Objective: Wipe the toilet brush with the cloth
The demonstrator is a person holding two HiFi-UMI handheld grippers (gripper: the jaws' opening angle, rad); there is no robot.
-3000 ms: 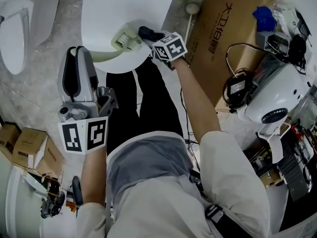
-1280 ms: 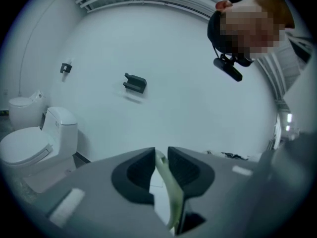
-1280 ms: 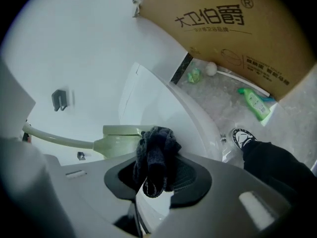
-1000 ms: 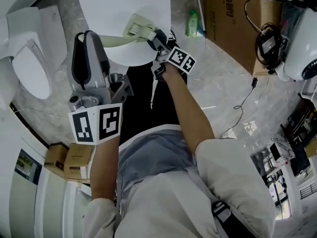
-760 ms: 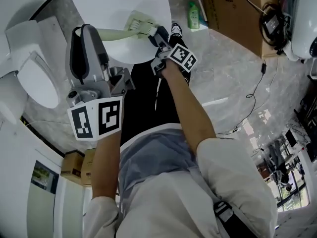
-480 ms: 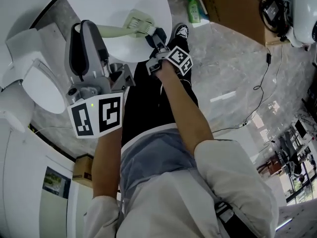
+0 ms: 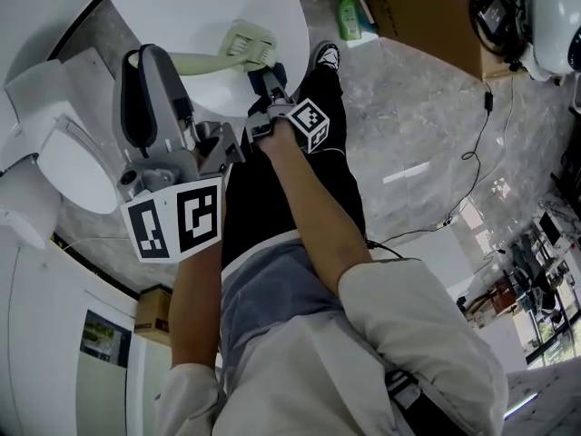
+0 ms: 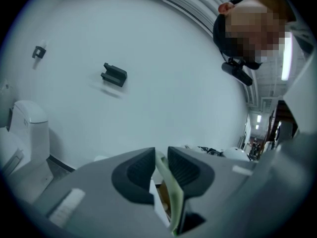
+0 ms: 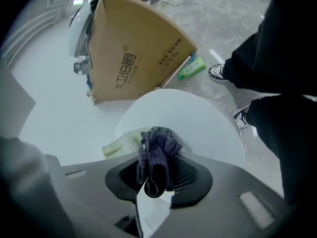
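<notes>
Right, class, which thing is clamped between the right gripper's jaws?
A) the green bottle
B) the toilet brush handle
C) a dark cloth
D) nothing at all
C: the right gripper view shows the dark cloth pinched between the jaws of the right gripper. The pale toilet brush is in the left gripper instead.

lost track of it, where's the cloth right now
In the right gripper view, the dark knitted cloth is pinched in the right tongs, beside the pale green toilet brush head over the round white table.
</notes>
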